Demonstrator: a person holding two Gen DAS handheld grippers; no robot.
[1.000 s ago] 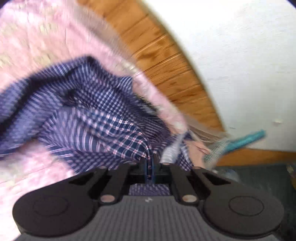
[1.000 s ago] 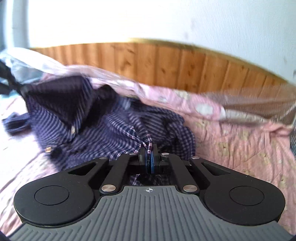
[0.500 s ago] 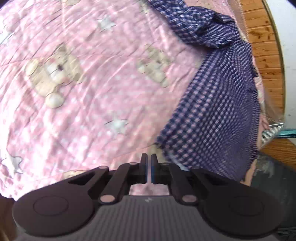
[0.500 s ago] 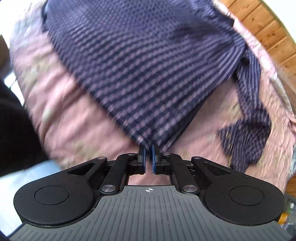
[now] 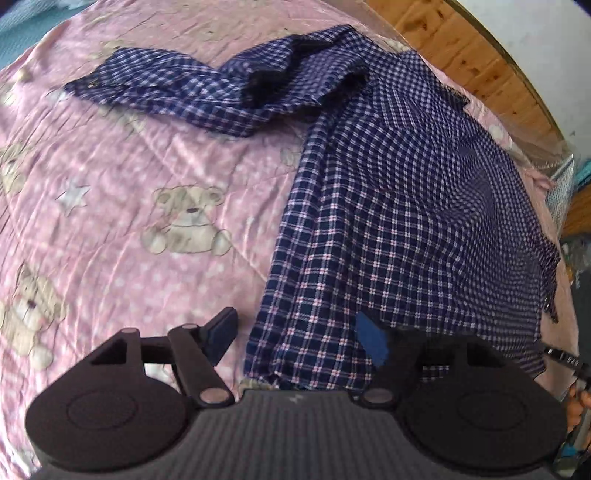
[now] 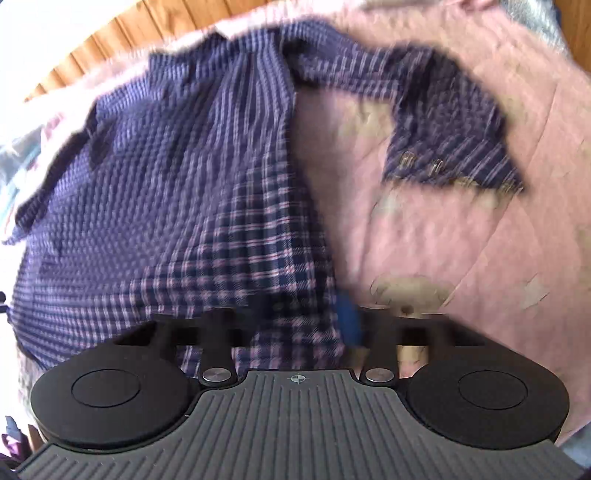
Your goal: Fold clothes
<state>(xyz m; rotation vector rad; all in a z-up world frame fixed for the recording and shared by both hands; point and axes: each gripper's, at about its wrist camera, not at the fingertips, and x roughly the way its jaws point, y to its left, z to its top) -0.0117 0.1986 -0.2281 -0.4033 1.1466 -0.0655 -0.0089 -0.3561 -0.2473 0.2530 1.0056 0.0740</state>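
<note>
A navy checked shirt (image 5: 399, 221) lies spread on a pink bear-print quilt (image 5: 147, 206), one sleeve (image 5: 207, 88) stretched to the far left. My left gripper (image 5: 299, 332) is open, its jaws standing wide over the shirt's near hem corner, holding nothing. In the right wrist view the same shirt (image 6: 177, 184) lies blurred on the quilt (image 6: 461, 240), a cuffed sleeve (image 6: 450, 147) bent to the right. My right gripper (image 6: 291, 317) is open over the hem, empty.
A wooden headboard (image 5: 480, 59) and a white wall run along the far side of the bed. The bed's edge drops off at the right in the left wrist view, where my other hand-held gripper (image 5: 569, 362) shows. The headboard also shows in the right wrist view (image 6: 122, 33).
Both grippers have opened and let go of the shirt's hem. The shirt, held up and swung a second ago, now lies flat on the quilt.
</note>
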